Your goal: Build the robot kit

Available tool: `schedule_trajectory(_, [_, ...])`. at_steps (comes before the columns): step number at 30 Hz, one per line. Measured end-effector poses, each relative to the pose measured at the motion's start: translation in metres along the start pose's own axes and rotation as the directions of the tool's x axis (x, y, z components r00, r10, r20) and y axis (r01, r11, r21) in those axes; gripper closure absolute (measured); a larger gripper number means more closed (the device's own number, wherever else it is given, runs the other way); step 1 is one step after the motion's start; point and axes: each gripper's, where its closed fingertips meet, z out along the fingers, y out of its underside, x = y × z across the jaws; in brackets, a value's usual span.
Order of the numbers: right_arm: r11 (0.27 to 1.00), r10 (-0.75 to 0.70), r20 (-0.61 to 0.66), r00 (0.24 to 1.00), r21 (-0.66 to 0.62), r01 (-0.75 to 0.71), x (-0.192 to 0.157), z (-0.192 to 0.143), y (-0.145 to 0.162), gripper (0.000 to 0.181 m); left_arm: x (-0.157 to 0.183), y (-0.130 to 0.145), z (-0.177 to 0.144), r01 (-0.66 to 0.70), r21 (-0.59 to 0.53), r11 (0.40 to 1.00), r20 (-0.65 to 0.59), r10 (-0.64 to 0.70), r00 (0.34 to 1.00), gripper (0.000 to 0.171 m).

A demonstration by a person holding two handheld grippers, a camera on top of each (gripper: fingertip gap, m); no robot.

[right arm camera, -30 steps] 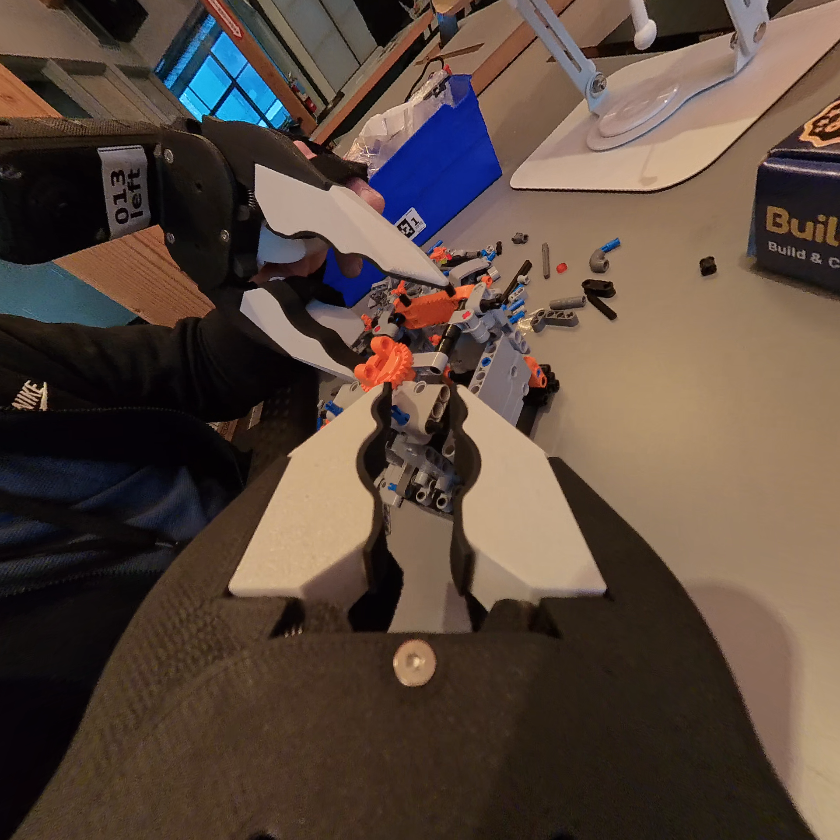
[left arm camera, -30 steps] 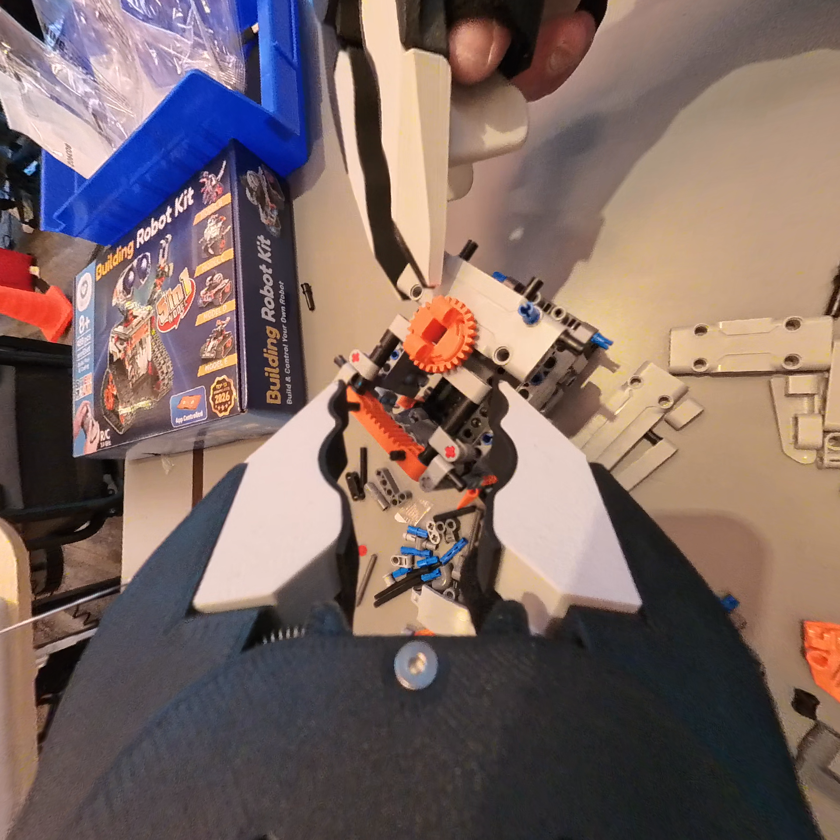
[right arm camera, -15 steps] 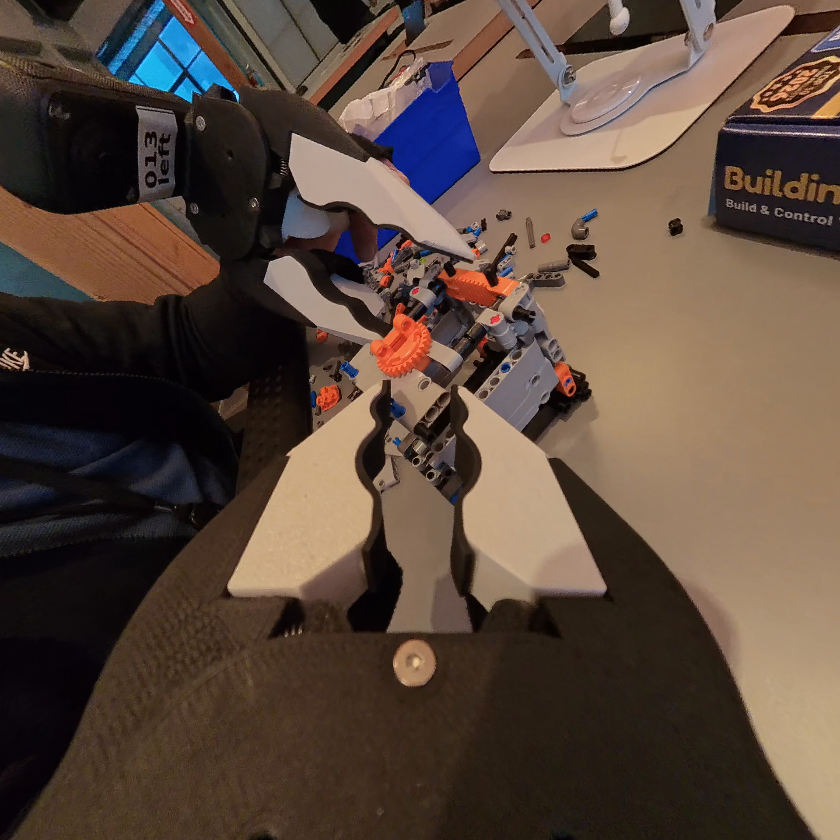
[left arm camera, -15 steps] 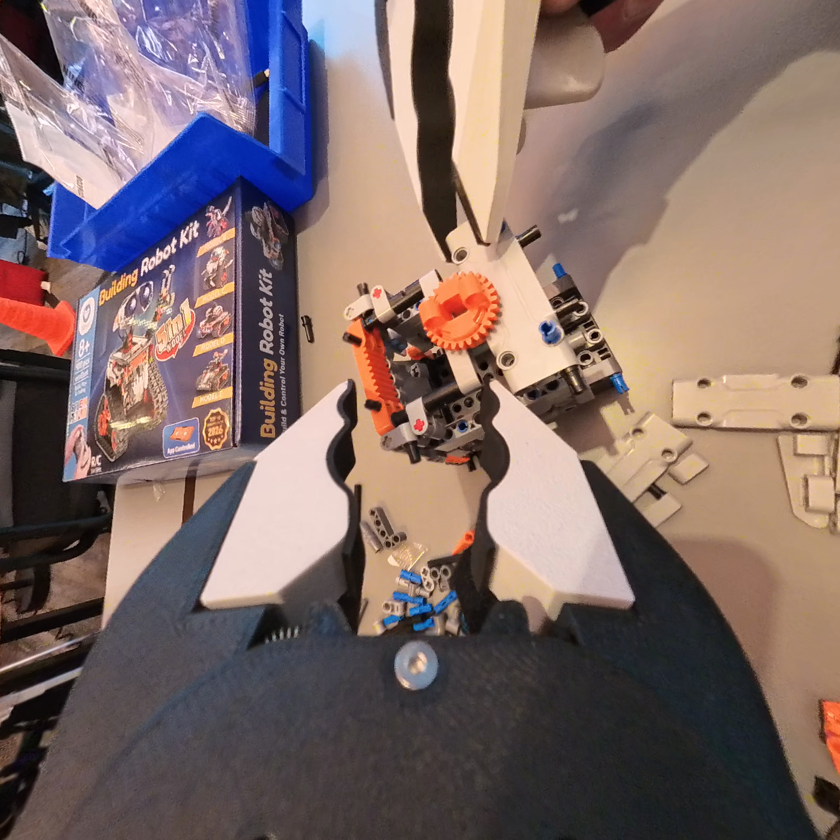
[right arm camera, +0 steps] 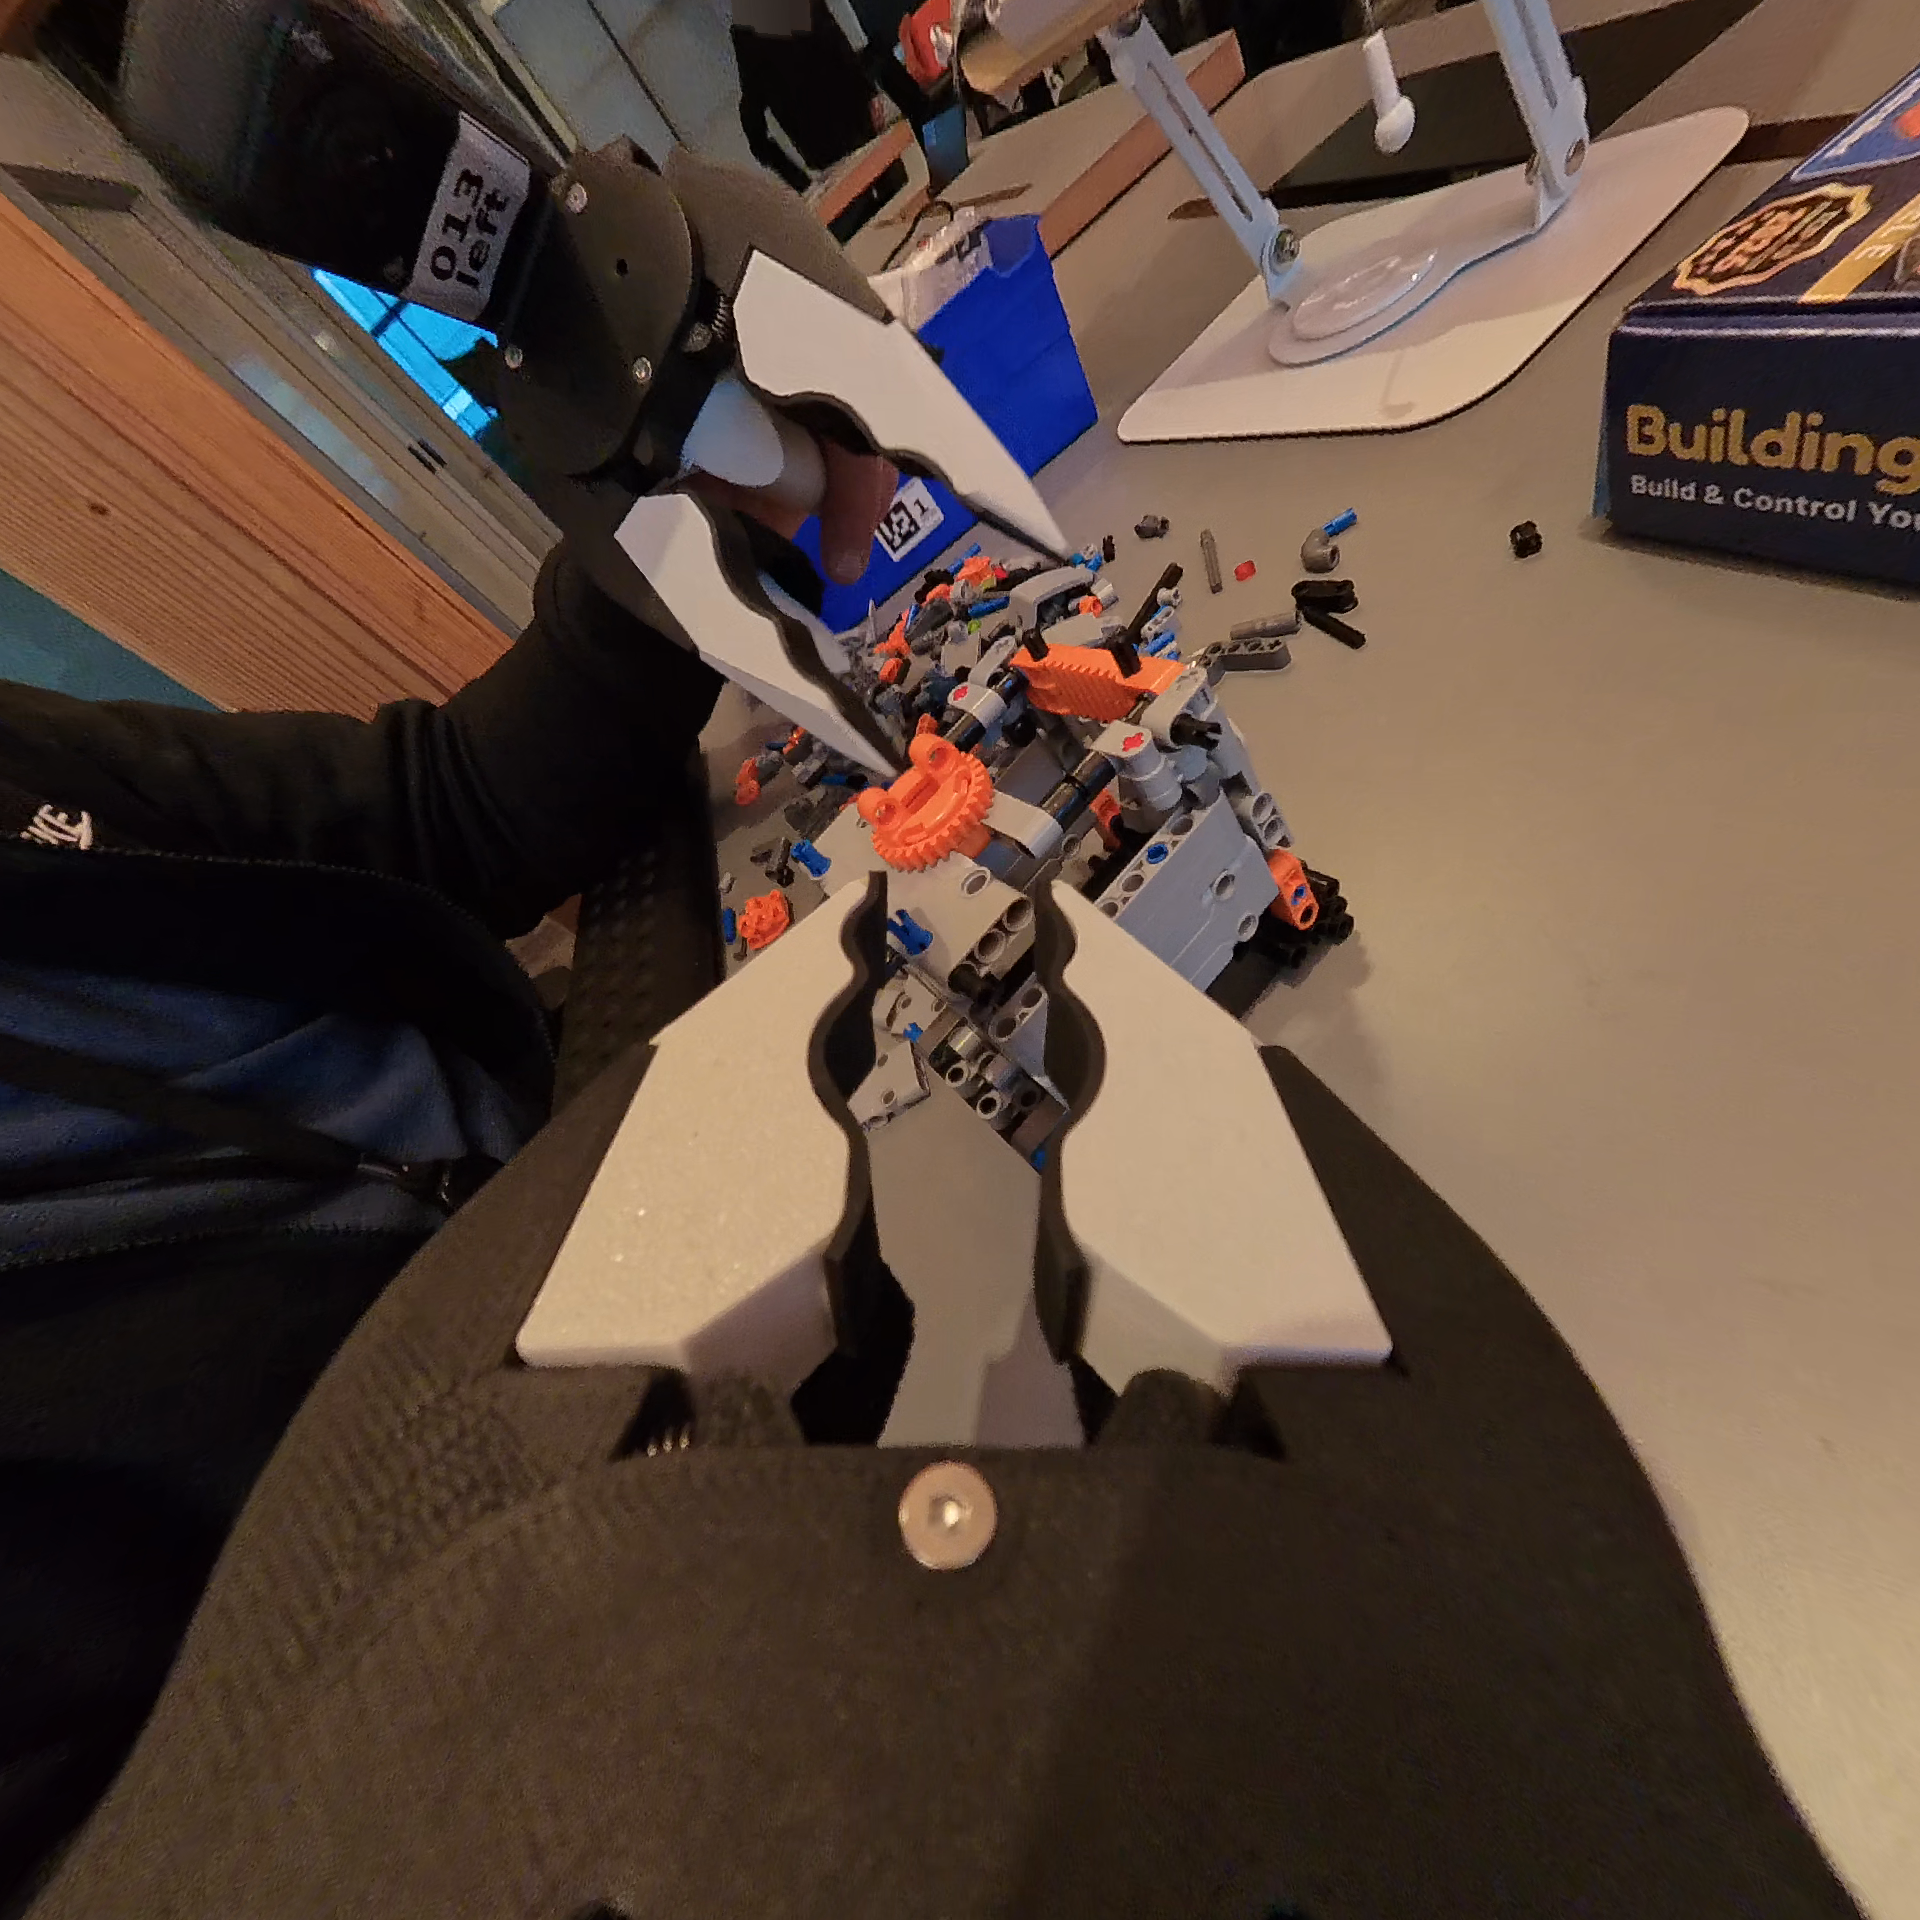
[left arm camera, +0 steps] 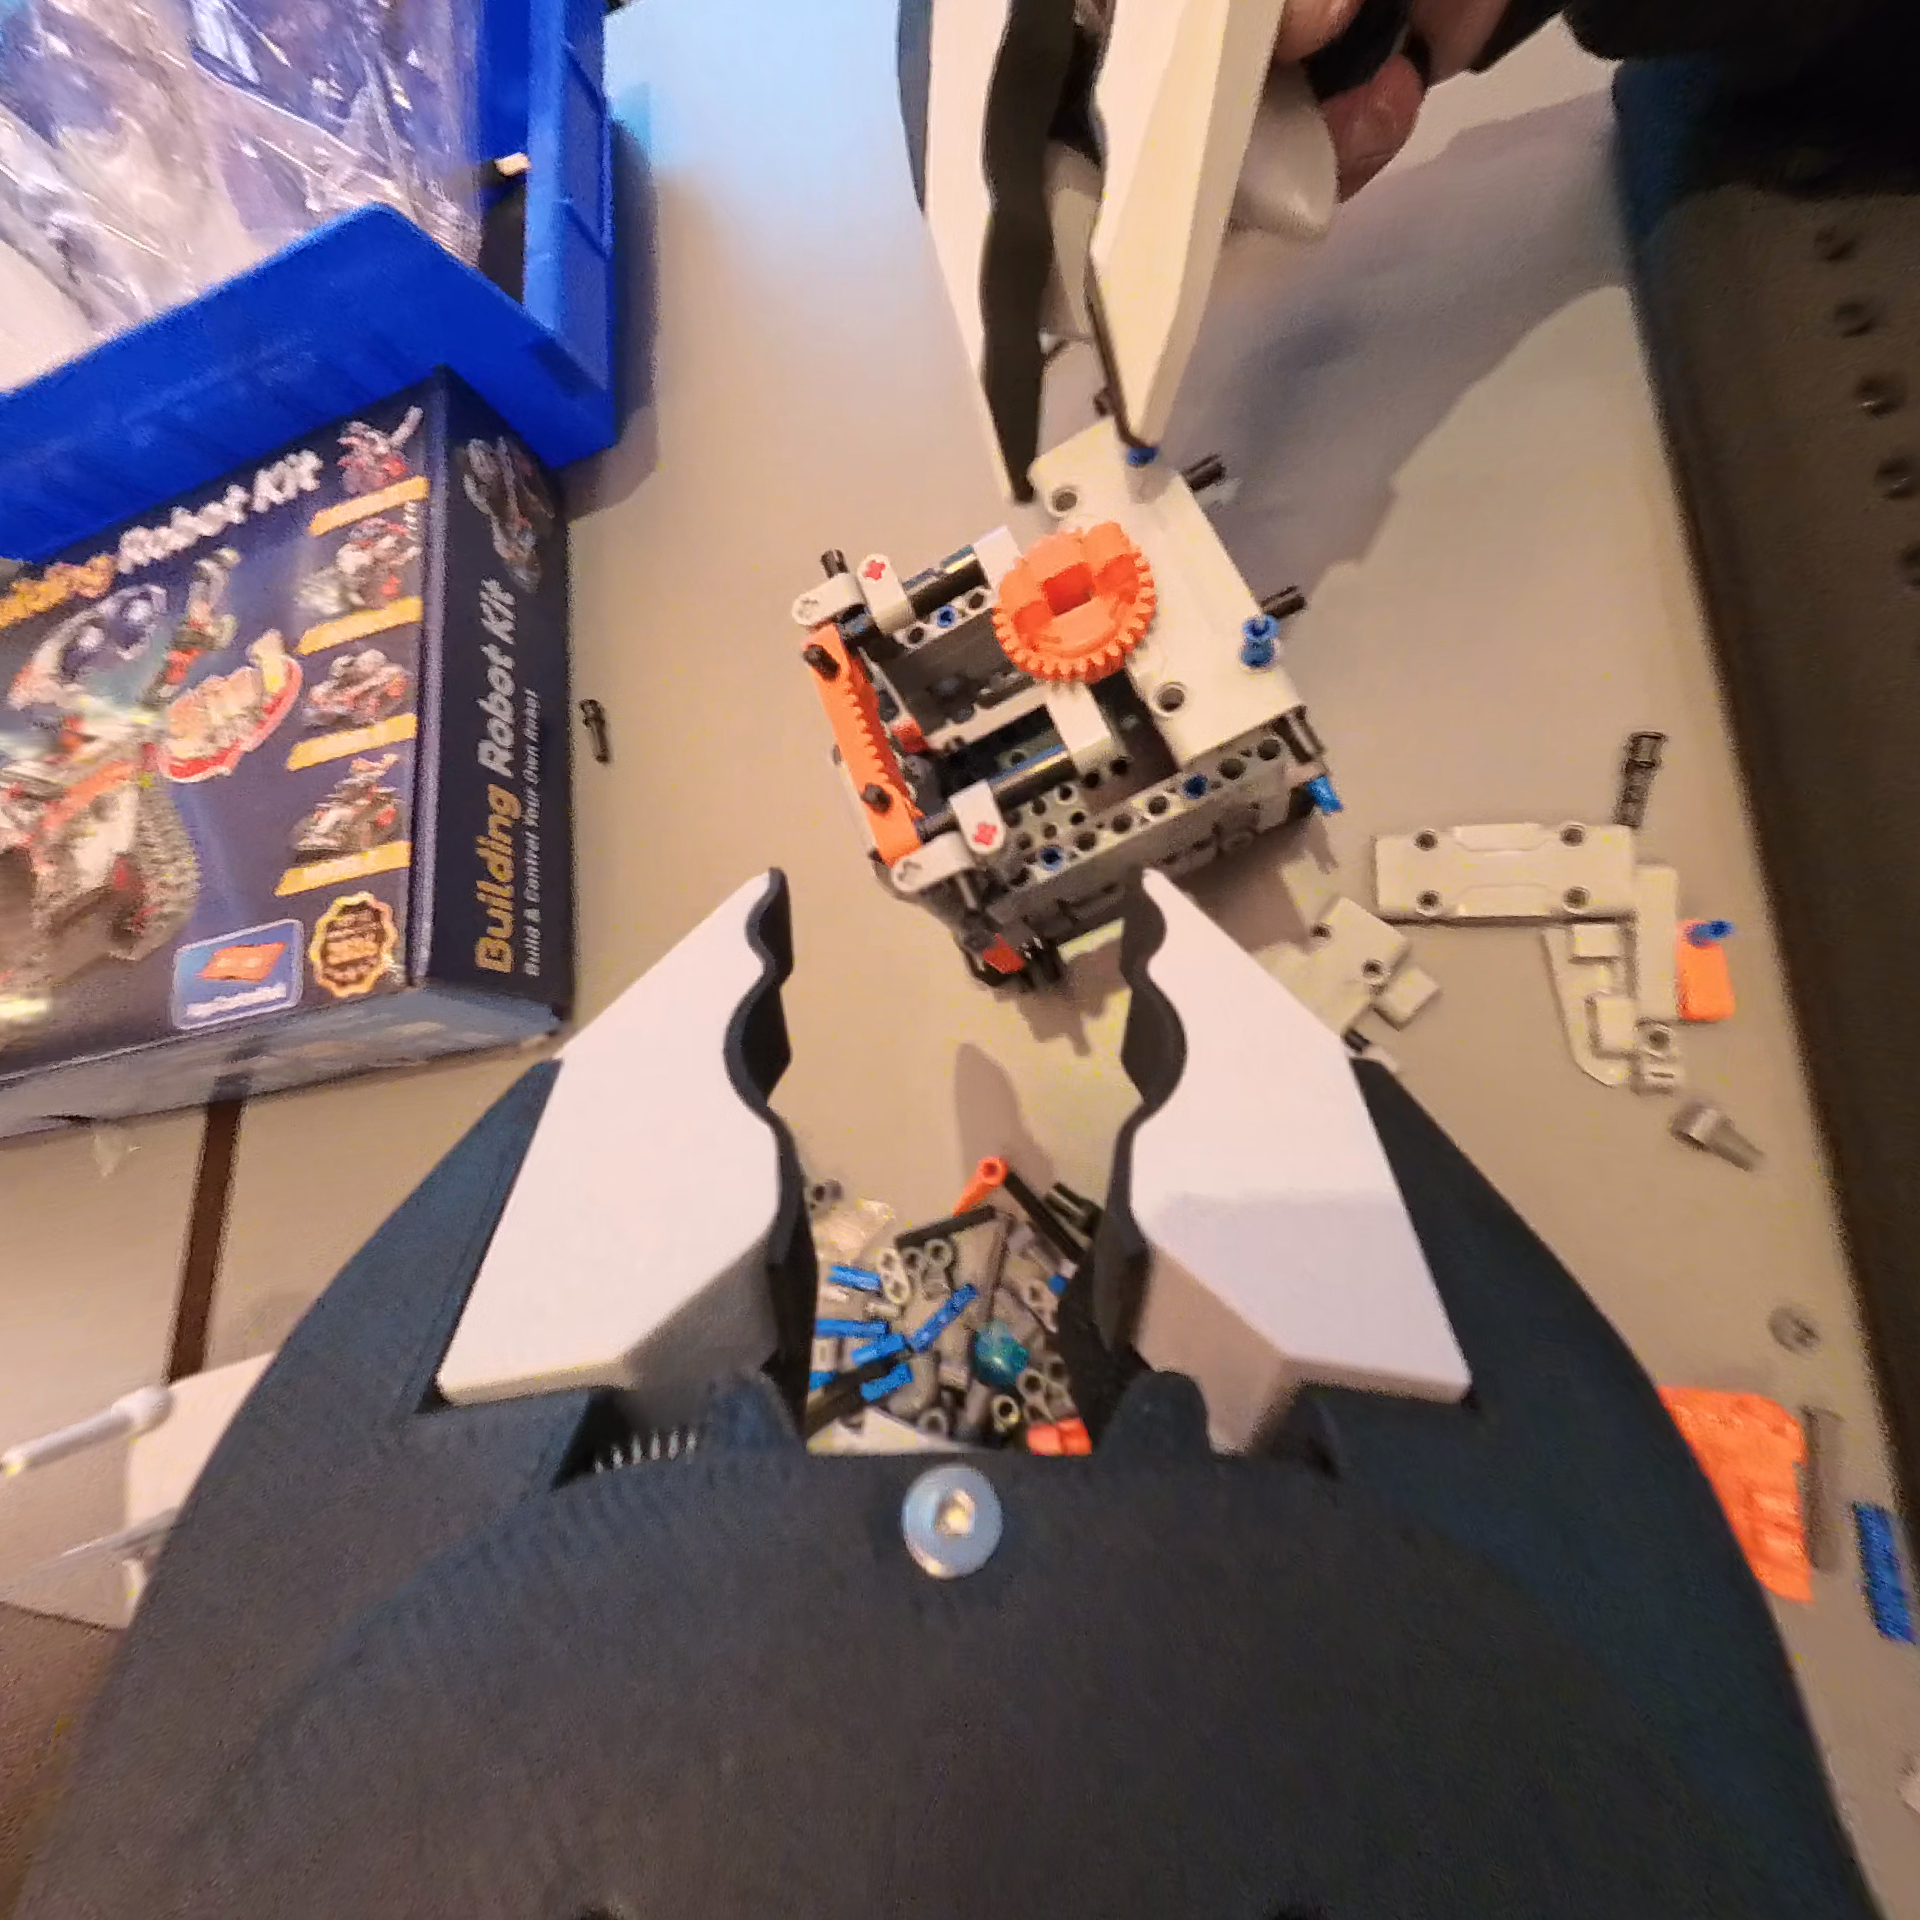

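A grey, black and orange brick model [left arm camera: 1060,727] stands on the grey table [left arm camera: 779,312]. It carries an orange gear [left arm camera: 1073,603] on top and an orange toothed rack [left arm camera: 862,748] along one side. My left gripper [left arm camera: 956,904] is open and empty, a short way back from the model. My right gripper [right arm camera: 961,904] is shut on the model's [right arm camera: 1174,883] grey end, next to the gear [right arm camera: 925,800]. The right gripper also shows in the left wrist view [left arm camera: 1075,457], pinching the model's far corner. The left gripper shows in the right wrist view [right arm camera: 977,665], open above the model.
A dark blue kit box [left arm camera: 281,727] and a blue bin [left arm camera: 312,260] with plastic bags lie to the left. Loose small parts [left arm camera: 935,1320] lie under my left gripper. Flat grey plates [left arm camera: 1507,873] and an orange piece [left arm camera: 1735,1475] lie right. A white stand [right arm camera: 1434,291] stands behind. Spacing between my two grippers at the tips: around 8 cm.
My left gripper has let go of the model and drawn back from it, jaws wider. My right gripper has kept its hold and turned the model on the table.
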Motion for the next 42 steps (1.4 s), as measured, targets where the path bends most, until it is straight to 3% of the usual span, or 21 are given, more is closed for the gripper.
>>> schedule_trajectory(5, [1.000, -0.006, 0.004, 1.000, 0.009, 0.006, -0.003, -0.003, 0.002, 0.154, 0.011, 0.000, 0.000, 0.028, -0.018, 0.999, -0.062, -0.029, 0.998, 0.106])
schedule_trajectory(9, [1.000, -0.018, 0.004, 1.000, -0.004, 0.018, -0.006, -0.003, 0.006, 0.160, 0.006, 0.007, 0.019, 0.002, -0.085, 0.996, 0.006, -0.002, 1.000, 0.112])
schedule_trajectory(15, [1.000, -0.028, -0.011, 1.000, 0.003, 0.028, -0.008, -0.008, 0.012, 0.165, -0.016, 0.006, 0.027, 0.045, -0.058, 0.997, 0.122, -0.038, 0.992, 0.130])
schedule_trajectory(17, [0.999, -0.036, -0.018, 0.999, 0.005, 0.036, -0.009, -0.007, 0.012, 0.161, -0.029, 0.006, 0.029, 0.081, -0.053, 0.995, 0.194, -0.069, 0.979, 0.129])
schedule_trajectory(19, [0.998, -0.045, -0.027, 0.999, 0.042, 0.046, -0.010, -0.012, 0.005, 0.155, -0.025, 0.005, 0.031, 0.074, -0.044, 0.996, 0.163, -0.066, 0.984, 0.131])
schedule_trajectory(24, [0.984, -0.095, -0.144, 0.985, 0.136, 0.115, 0.000, -0.028, -0.013, 0.128, -0.017, 0.011, 0.022, 0.104, -0.029, 0.994, 0.085, -0.101, 0.991, 0.127])
schedule_trajectory(29, [0.954, -0.269, -0.236, 0.934, 0.064, 0.291, -0.001, -0.009, -0.013, 0.071, 0.003, 0.010, 0.006, 0.093, -0.018, 0.996, -0.052, -0.094, 0.994, 0.125])
schedule_trajectory(32, [0.954, -0.290, -0.230, 0.929, 0.004, 0.299, 0.002, 0.006, -0.007, 0.058, 0.016, 0.005, -0.001, 0.080, -0.012, 0.997, -0.121, -0.081, 0.989, 0.122])
schedule_trajectory(35, [0.955, -0.296, -0.223, 0.929, -0.062, 0.290, 0.008, 0.018, 0.003, 0.060, 0.024, 0.004, 0.007, 0.073, -0.015, 0.997, -0.145, -0.074, 0.987, 0.120])
schedule_trajectory(39, [0.951, -0.308, -0.252, 0.917, -0.091, 0.295, 0.014, 0.020, 0.005, 0.085, 0.028, 0.006, 0.024, 0.065, -0.043, 0.997, -0.130, -0.070, 0.989, 0.122])
schedule_trajectory(42, [0.955, -0.296, -0.261, 0.919, -0.087, 0.283, 0.015, 0.018, 0.006, 0.087, 0.022, 0.004, 0.034, 0.070, -0.036, 0.997, -0.080, -0.072, 0.994, 0.129])
